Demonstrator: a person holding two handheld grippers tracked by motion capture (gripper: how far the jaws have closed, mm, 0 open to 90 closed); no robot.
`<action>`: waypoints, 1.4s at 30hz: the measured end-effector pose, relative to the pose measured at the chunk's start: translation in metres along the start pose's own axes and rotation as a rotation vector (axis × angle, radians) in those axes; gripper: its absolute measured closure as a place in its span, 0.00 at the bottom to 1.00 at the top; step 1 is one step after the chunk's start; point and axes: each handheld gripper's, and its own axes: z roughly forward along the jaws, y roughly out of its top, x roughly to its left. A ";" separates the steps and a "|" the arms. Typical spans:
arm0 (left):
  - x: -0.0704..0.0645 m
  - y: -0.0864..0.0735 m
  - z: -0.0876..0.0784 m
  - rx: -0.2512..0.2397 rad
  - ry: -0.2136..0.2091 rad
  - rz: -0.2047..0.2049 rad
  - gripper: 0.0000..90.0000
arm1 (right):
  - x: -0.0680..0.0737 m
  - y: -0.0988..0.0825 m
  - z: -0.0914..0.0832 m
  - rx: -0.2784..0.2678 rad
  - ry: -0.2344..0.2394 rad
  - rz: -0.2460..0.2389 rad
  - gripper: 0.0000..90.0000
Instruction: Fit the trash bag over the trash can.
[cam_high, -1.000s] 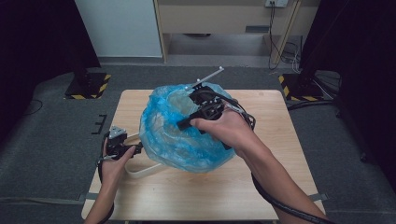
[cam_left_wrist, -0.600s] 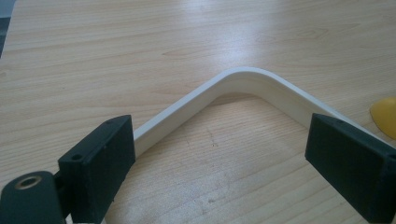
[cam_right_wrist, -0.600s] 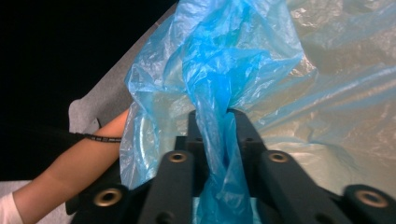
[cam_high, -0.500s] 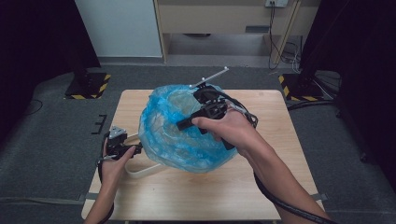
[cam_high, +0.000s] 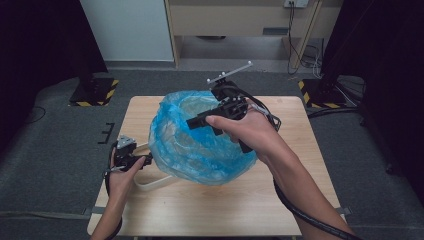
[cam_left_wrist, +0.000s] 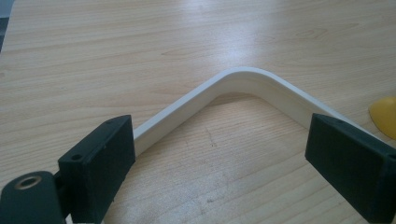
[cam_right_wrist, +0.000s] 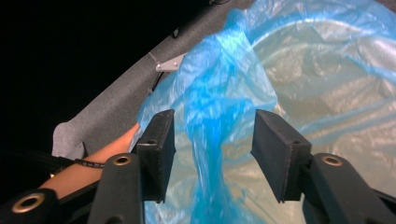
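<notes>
Blue bag (cam_high: 200, 145), white frame (cam_left_wrist: 233, 88)

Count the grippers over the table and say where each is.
2. The left gripper is at the table's left edge by the white rim; the right gripper hangs over the blue bag.

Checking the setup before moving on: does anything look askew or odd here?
The blue bag bulges loosely off to one side of the white frame on the table, not seated on it. A bunched fold runs between the right gripper's open jaws.
</notes>
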 end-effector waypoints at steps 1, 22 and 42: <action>0.000 0.000 0.000 0.000 0.000 -0.001 0.09 | -0.001 0.002 0.001 0.001 -0.001 -0.002 0.52; 0.001 0.000 0.000 0.001 -0.001 -0.002 0.09 | -0.017 0.008 0.052 0.199 -0.043 -0.016 0.70; 0.001 0.000 0.000 0.002 -0.001 -0.004 0.09 | -0.023 0.011 0.044 0.170 -0.084 -0.037 0.48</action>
